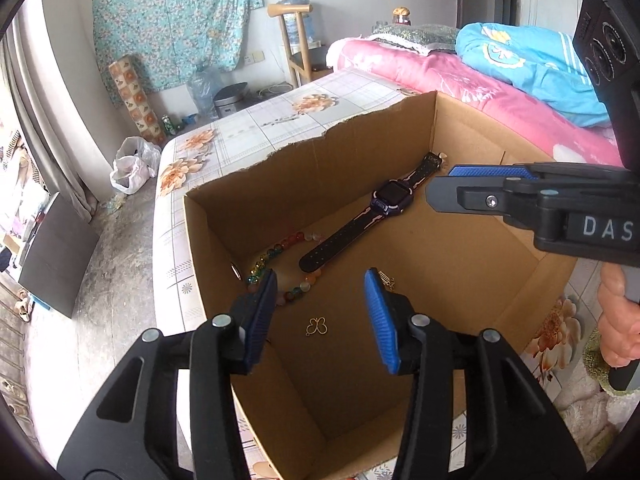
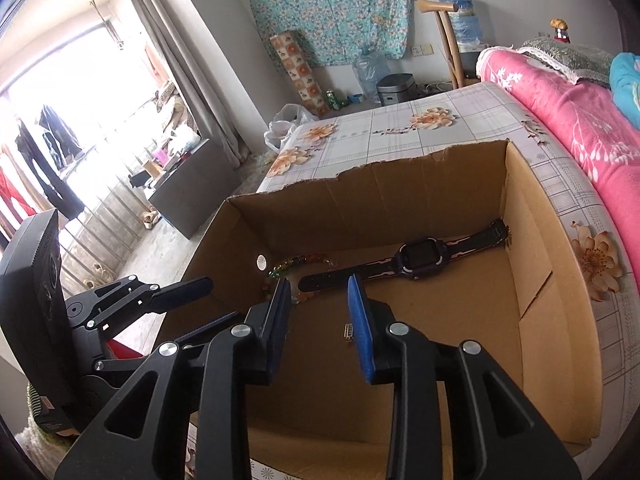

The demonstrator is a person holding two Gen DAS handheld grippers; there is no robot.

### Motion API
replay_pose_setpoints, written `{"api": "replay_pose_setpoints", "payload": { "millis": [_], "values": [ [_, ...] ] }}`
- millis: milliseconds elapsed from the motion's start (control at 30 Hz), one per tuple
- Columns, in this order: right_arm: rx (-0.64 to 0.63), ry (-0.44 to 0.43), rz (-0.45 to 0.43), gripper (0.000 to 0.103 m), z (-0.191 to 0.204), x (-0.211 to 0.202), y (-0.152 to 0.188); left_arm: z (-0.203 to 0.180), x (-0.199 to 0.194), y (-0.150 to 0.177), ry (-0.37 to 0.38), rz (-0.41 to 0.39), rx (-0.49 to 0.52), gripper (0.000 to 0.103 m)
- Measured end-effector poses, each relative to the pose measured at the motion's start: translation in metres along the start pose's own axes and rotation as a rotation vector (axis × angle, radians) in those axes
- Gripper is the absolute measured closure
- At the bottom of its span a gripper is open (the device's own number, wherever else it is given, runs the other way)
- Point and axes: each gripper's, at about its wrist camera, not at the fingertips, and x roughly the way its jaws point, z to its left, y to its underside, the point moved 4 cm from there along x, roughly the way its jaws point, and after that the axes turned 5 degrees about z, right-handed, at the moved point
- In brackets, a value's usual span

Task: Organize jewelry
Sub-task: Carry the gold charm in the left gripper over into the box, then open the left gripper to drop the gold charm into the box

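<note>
Cardboard box (image 1: pixel 460 248) sits on floral-cloth table (image 1: pixel 256 136), open top. Both grippers over it, pointing in: left gripper (image 1: pixel 320 312) jaws apart, empty; right gripper (image 2: pixel 320 320) jaws apart, empty. On the box floor: black watch (image 1: pixel 380 216) diagonal, bead bracelet (image 1: pixel 276 256) beside its strap end, gold butterfly charm (image 1: pixel 317 326) between left fingers, small gold piece (image 2: pixel 349 332) near right pad

Both the left gripper (image 1: pixel 320 304) and right gripper (image 2: pixel 319 312) are black plastic with silver pivot screws, ribbed blue pads, and white "DAS" lettering on the right one's side
</note>
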Motion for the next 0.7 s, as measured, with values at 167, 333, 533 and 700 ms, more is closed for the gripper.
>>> {"api": "replay_pose_setpoints", "payload": {
  "millis": [167,333,533,700],
  "values": [
    [-0.003,-0.018,-0.072,0.059,0.005,-0.028,0.004,-0.005,-0.028,0.007,0.010,-0.066,-0.007,0.044],
    [-0.008,-0.051,-0.120,0.050,0.011,-0.051,0.014,-0.014,-0.055,0.022,0.043,-0.112,-0.009,0.034],
    [-0.034,-0.093,-0.174,0.045,0.018,-0.081,0.032,-0.029,-0.072,0.043,0.070,-0.138,0.011,0.029],
    [-0.059,-0.046,-0.224,0.045,0.003,-0.112,0.059,-0.046,-0.079,0.061,0.128,-0.142,0.010,0.028]
  ]
}}
